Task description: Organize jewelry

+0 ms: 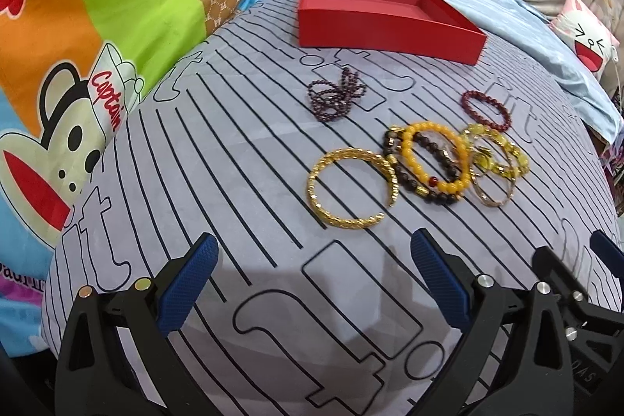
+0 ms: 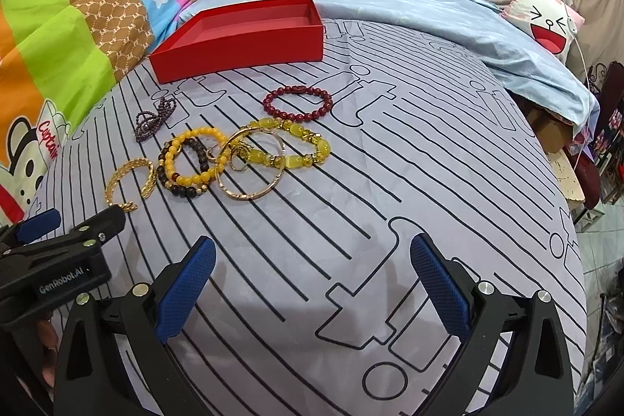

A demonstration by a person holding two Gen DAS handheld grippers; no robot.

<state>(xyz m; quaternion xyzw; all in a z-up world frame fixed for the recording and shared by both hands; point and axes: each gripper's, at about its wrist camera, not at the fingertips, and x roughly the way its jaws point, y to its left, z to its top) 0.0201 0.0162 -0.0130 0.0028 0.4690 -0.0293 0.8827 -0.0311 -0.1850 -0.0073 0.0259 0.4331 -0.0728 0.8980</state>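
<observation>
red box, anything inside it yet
Nothing visible inside the red box: its floor shows bare red. The near wall hides a strip of the floor, so that part cannot be checked.

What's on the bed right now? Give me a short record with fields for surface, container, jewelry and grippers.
surface: striped grey bedsheet
container: red box, open, nothing visible inside
loose pieces: purple bead strand, dark red bead bracelet
overlapping cluster: gold cuff, orange bead bracelet, dark bead bracelet, yellow stone bracelet, thin gold bangle
left gripper: open, holding nothing
right gripper: open, holding nothing
</observation>
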